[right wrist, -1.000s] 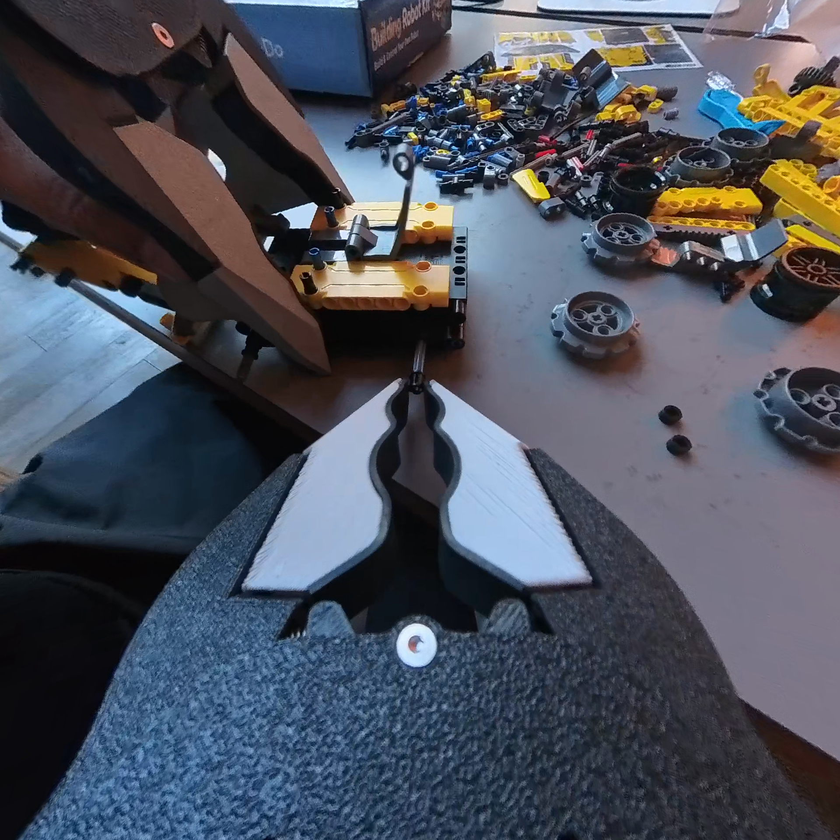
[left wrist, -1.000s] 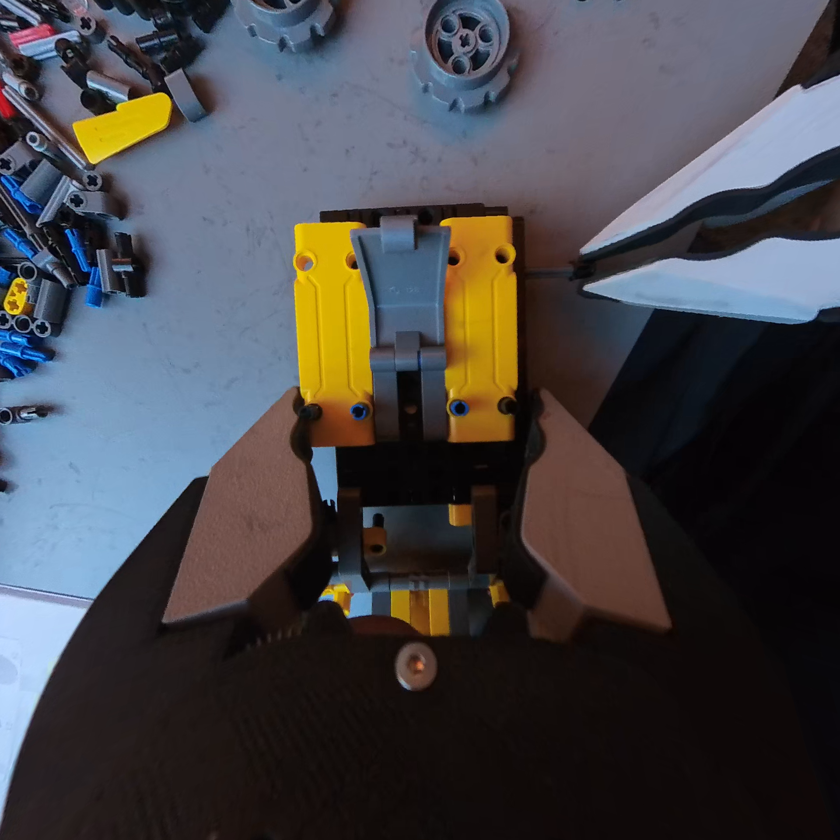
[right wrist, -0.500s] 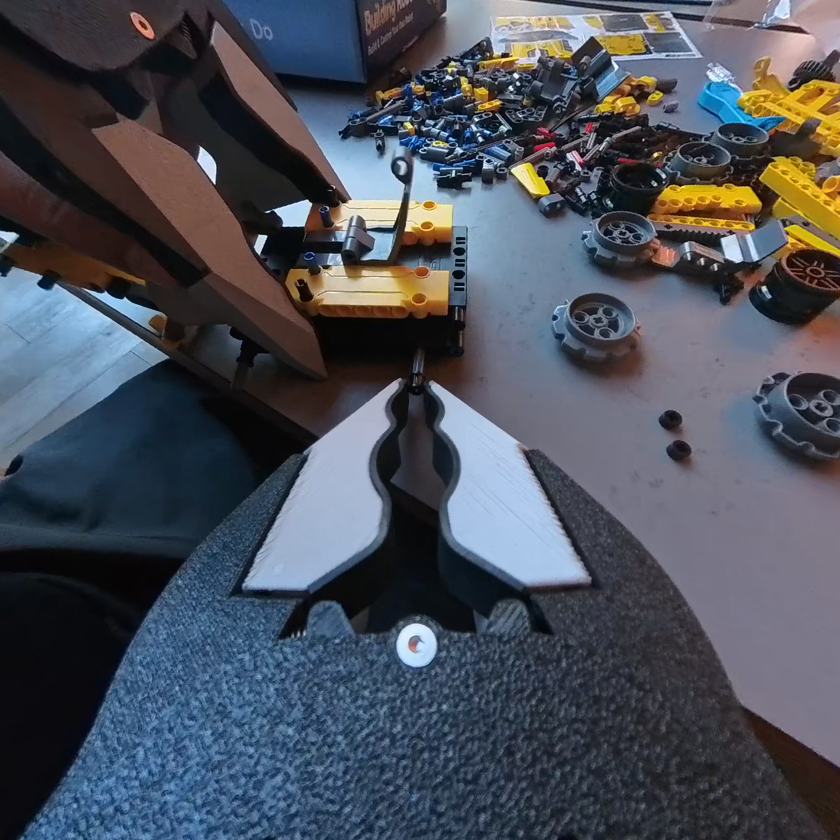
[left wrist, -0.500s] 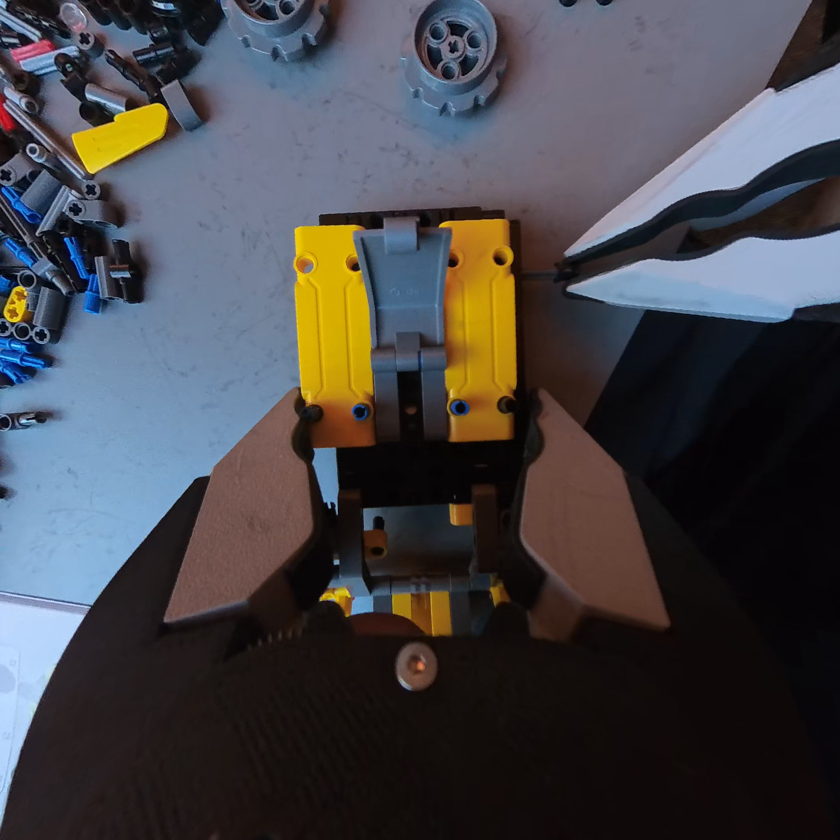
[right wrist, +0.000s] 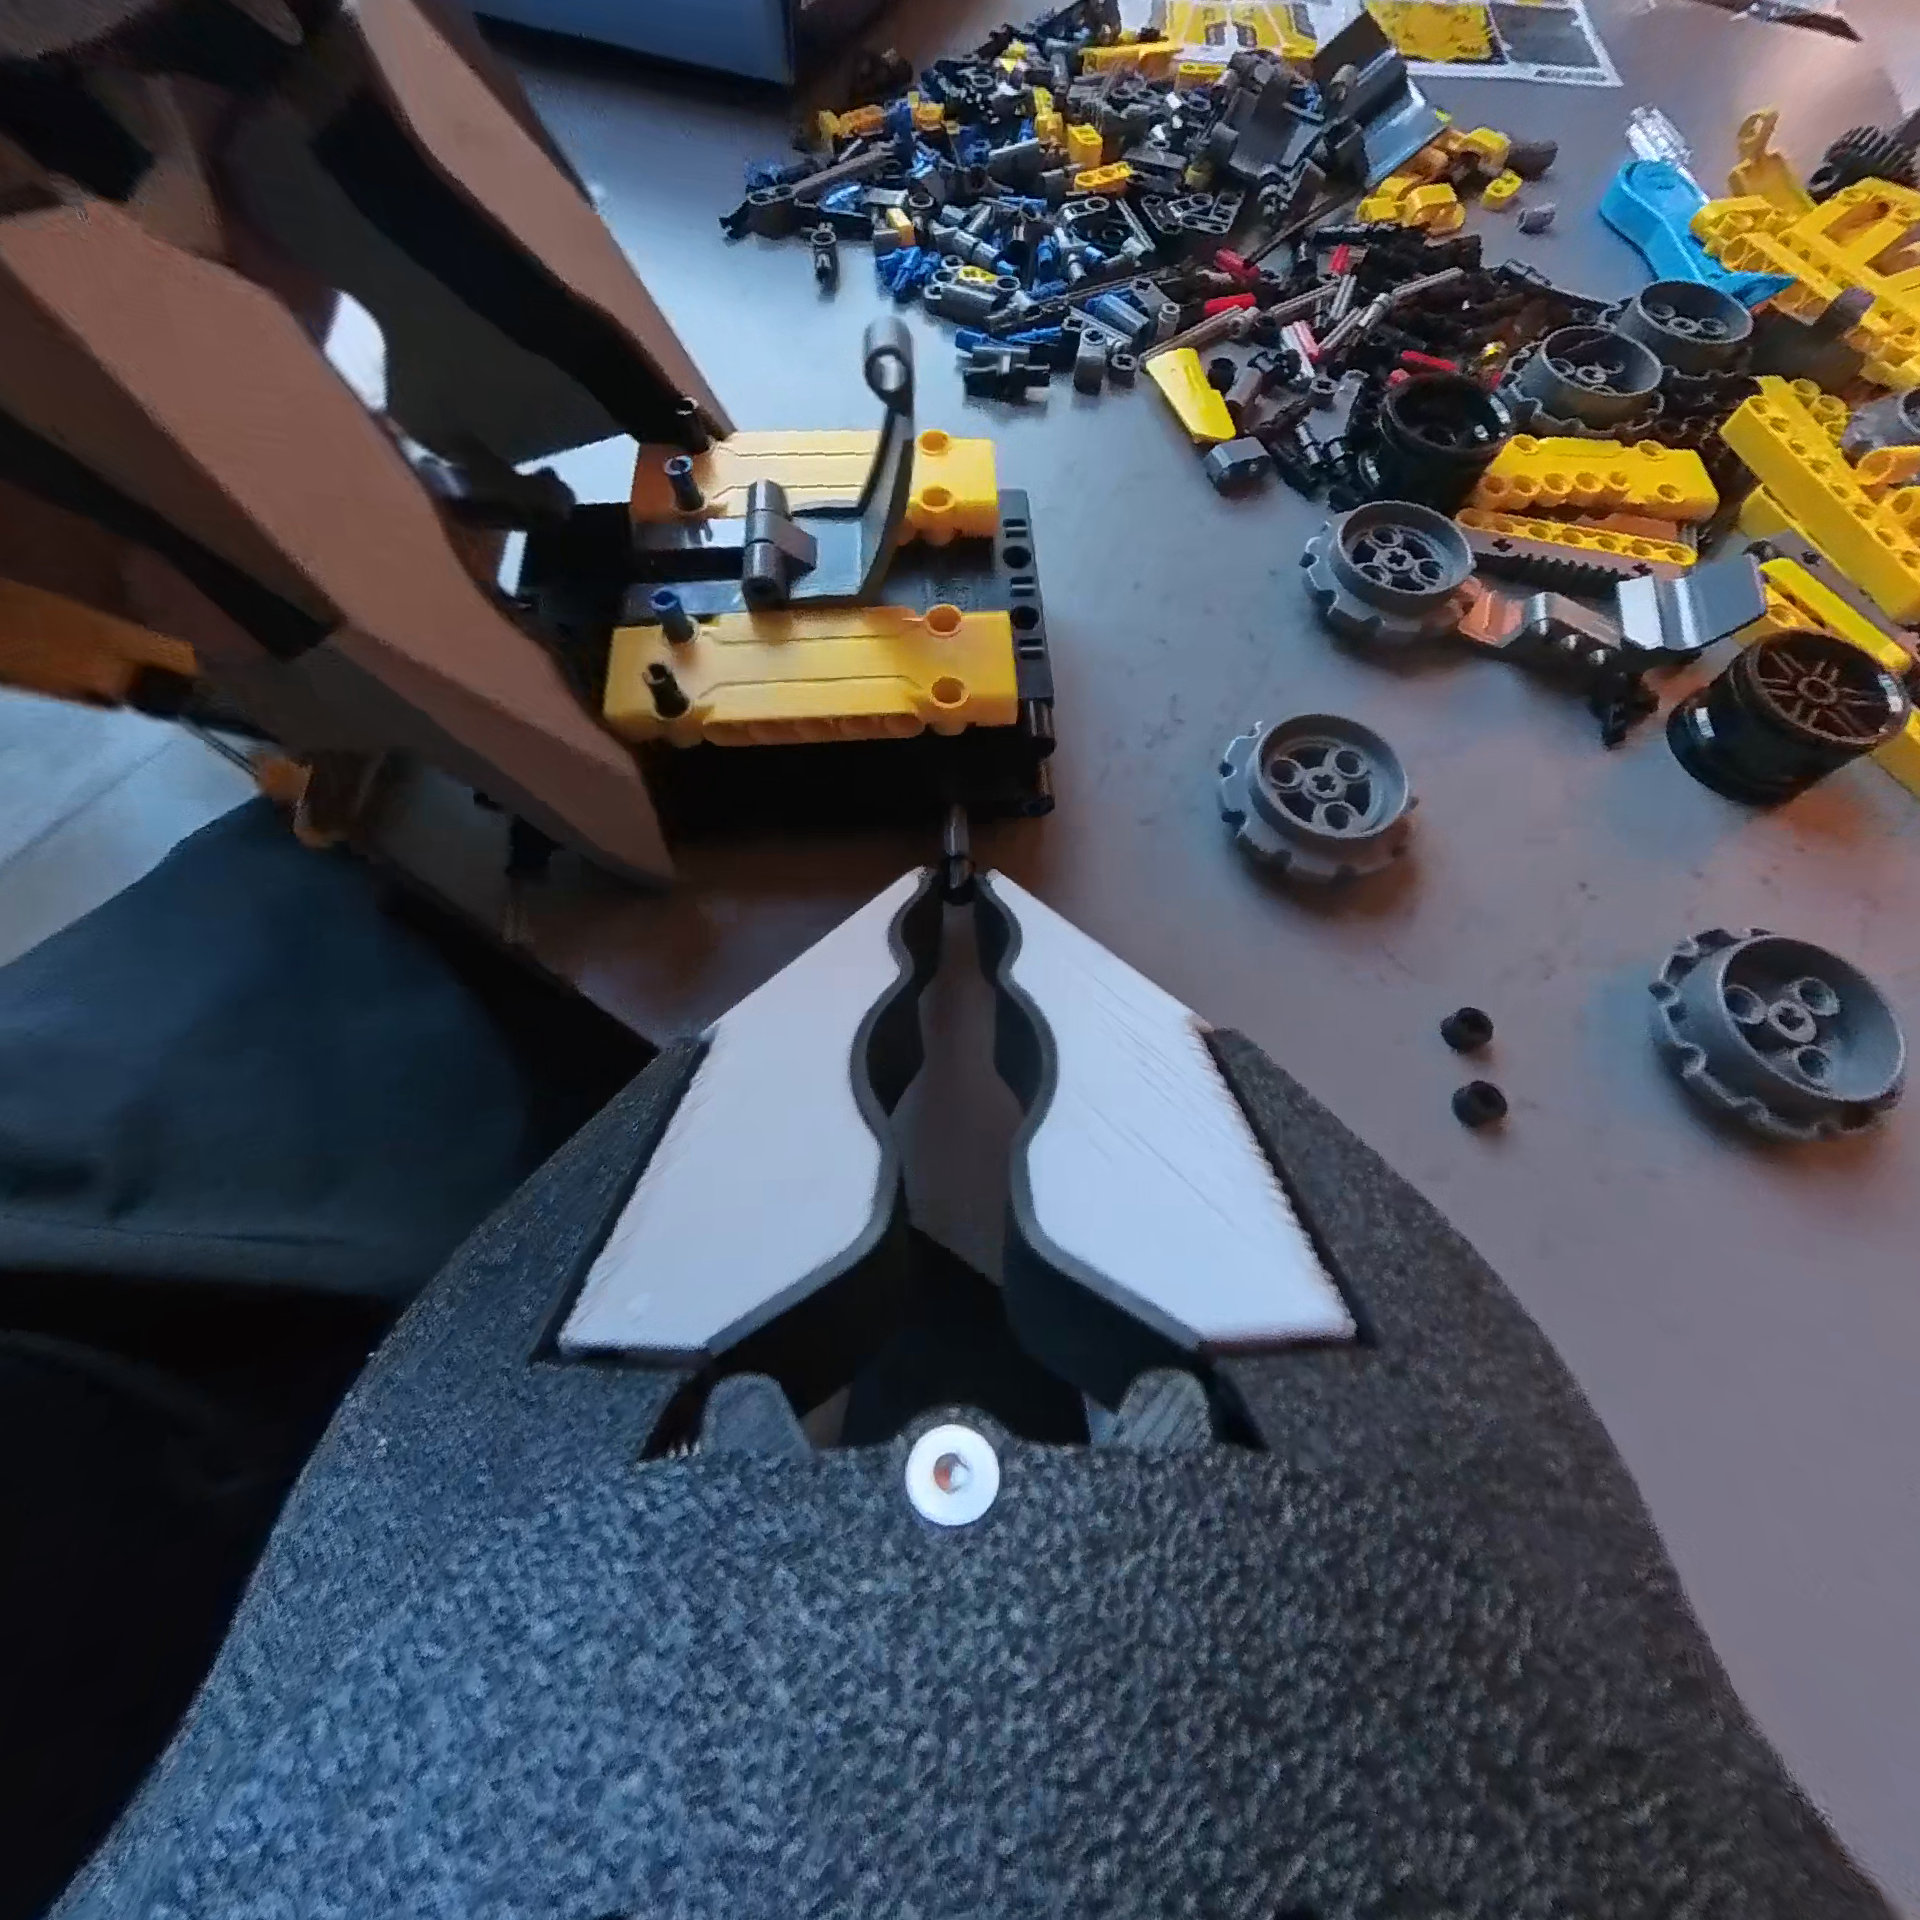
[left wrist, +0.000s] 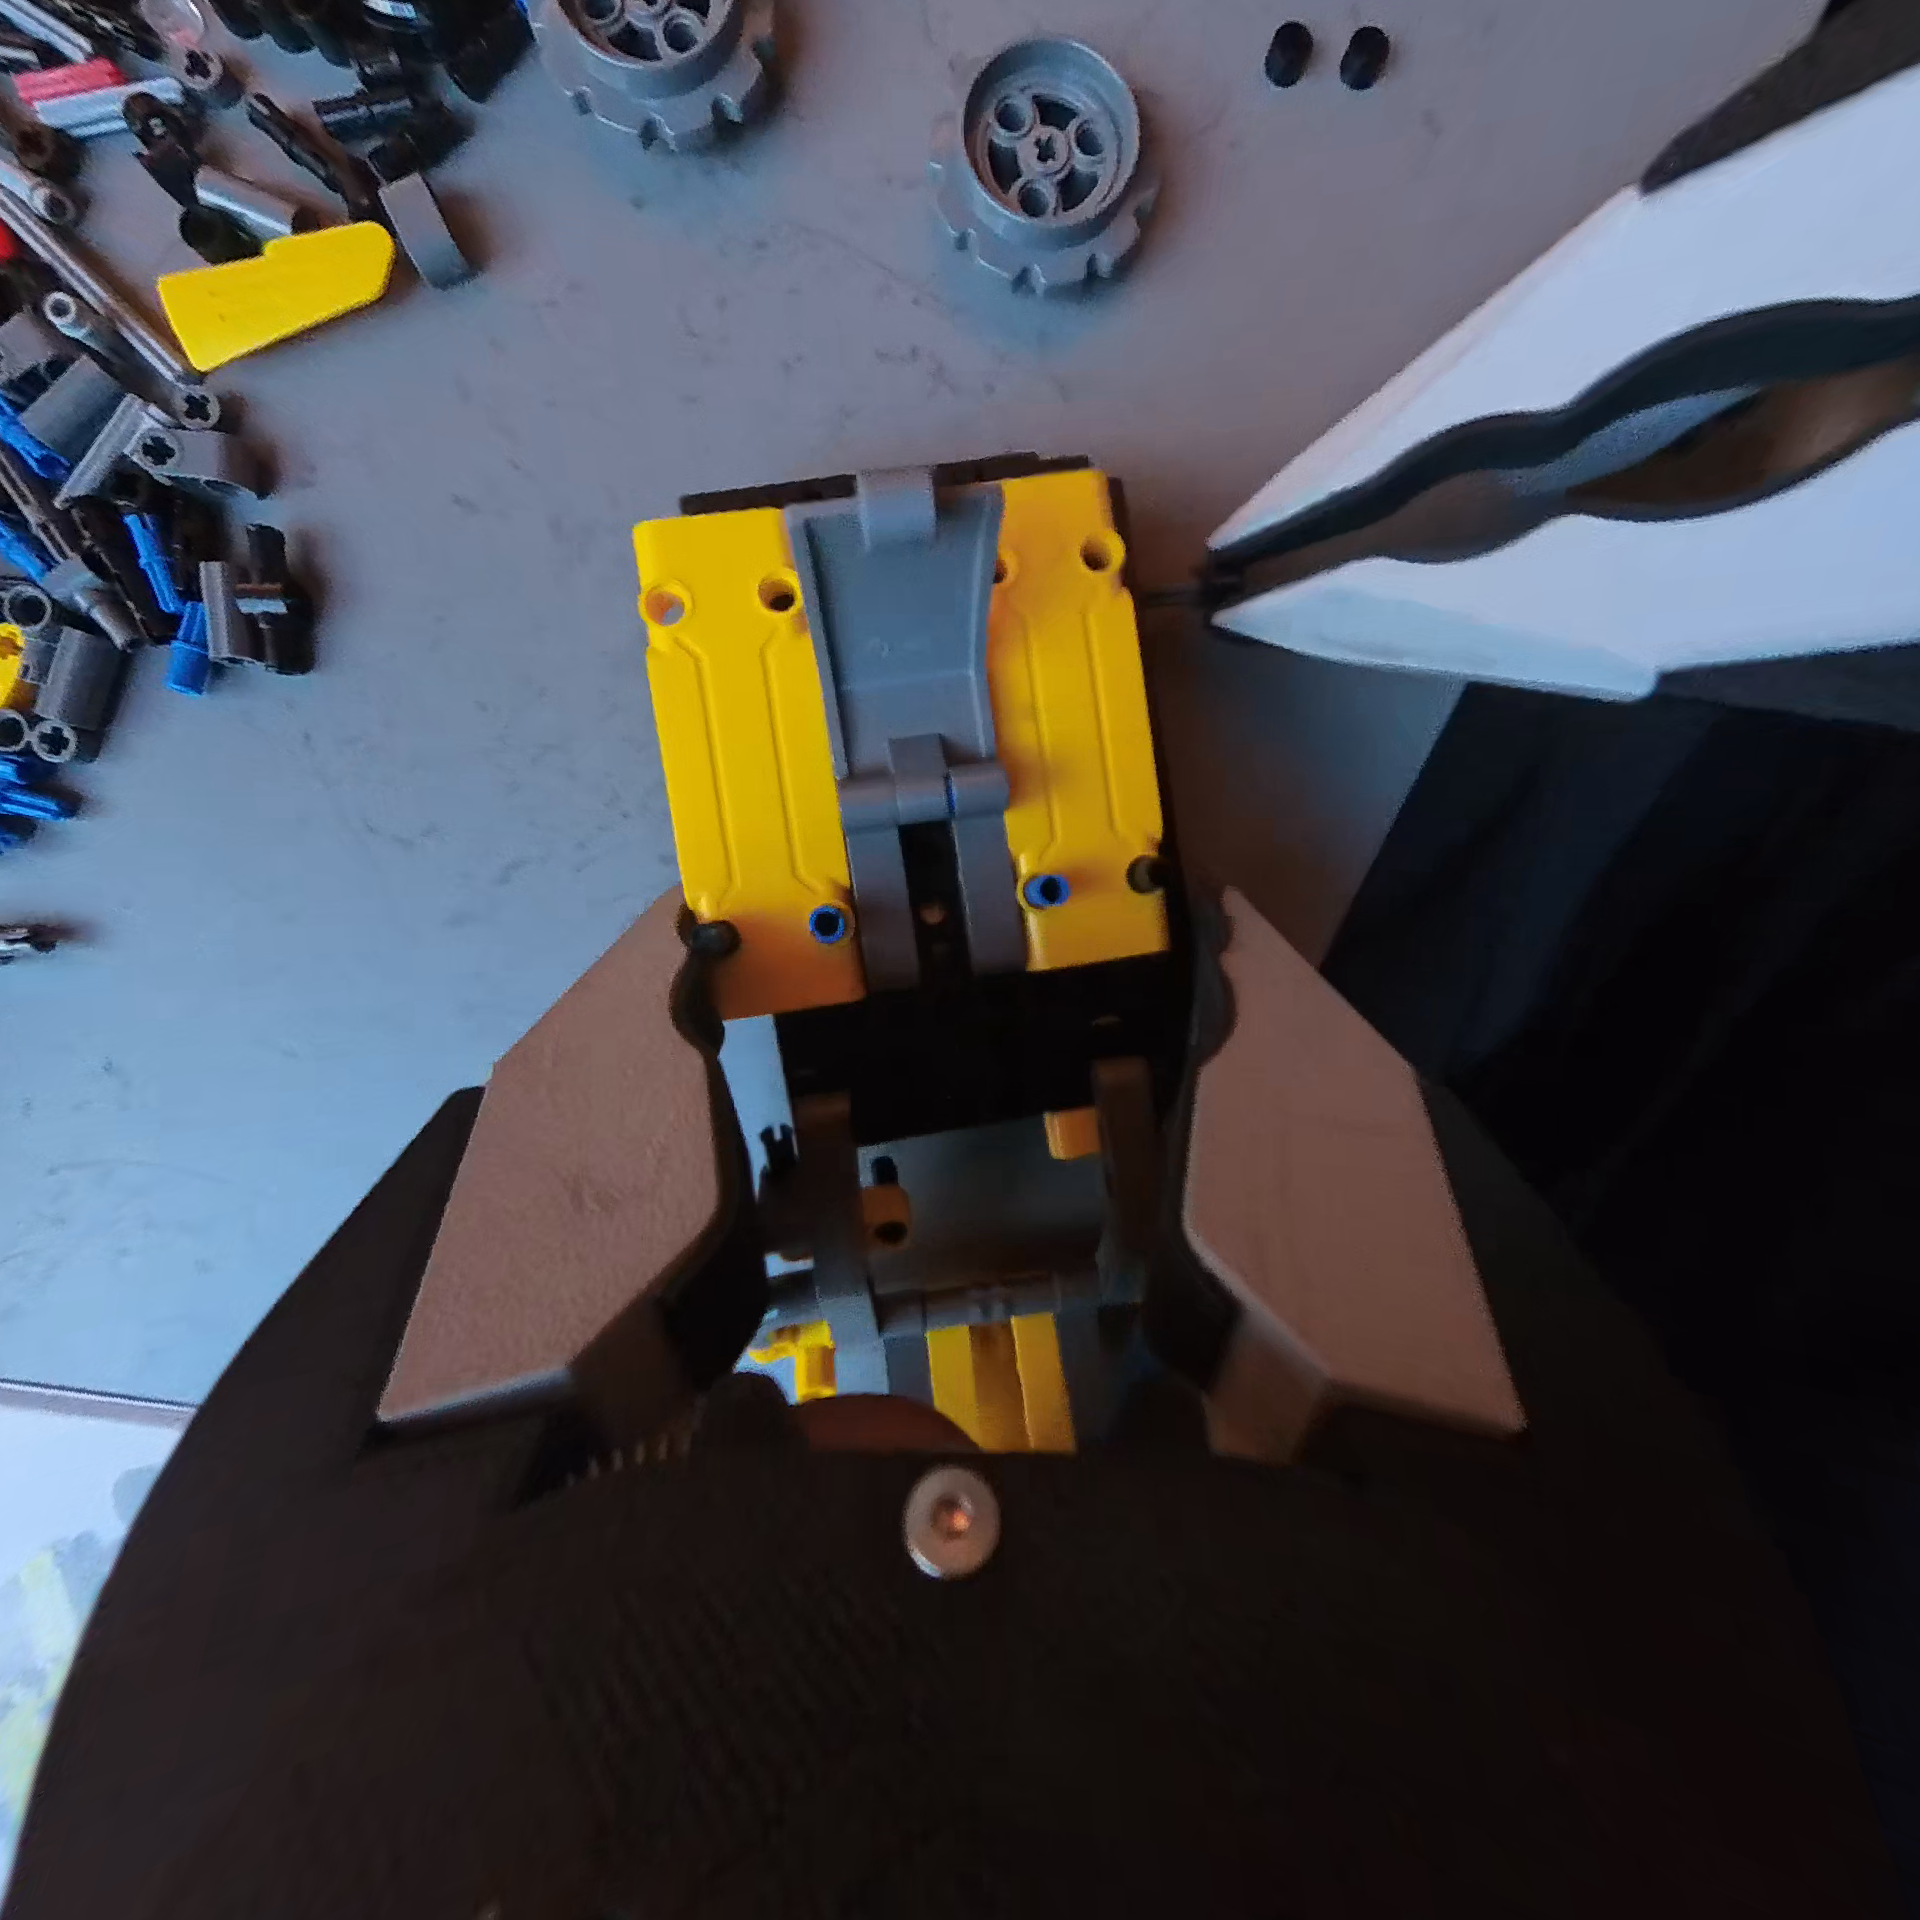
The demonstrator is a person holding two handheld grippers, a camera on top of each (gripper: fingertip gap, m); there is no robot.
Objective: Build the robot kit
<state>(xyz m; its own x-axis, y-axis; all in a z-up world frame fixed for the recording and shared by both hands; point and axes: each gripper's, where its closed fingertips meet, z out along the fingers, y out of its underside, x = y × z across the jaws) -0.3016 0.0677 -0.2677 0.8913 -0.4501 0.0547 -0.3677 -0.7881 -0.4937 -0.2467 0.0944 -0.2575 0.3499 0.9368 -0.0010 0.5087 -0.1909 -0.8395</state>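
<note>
Grey tabletop (right wrist: 1299,1195), scuffed and mottled, lit warm orange on its right side and cool blue-grey toward the left. Table edge runs diagonally left of the fingers. Beyond that edge: pale wood-plank floor (right wrist: 94,790) and dark fabric (right wrist: 260,1039) below.

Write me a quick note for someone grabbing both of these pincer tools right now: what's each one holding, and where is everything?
Left gripper: shut on the yellow-and-black brick assembly, which sits at the table edge.
Right gripper: shut on a thin dark axle whose far end meets the assembly's black side.
Nearby: grey wheel hubs, two small black bushes, a loose parts pile.
How deep the axle sits cannot be told.
</note>
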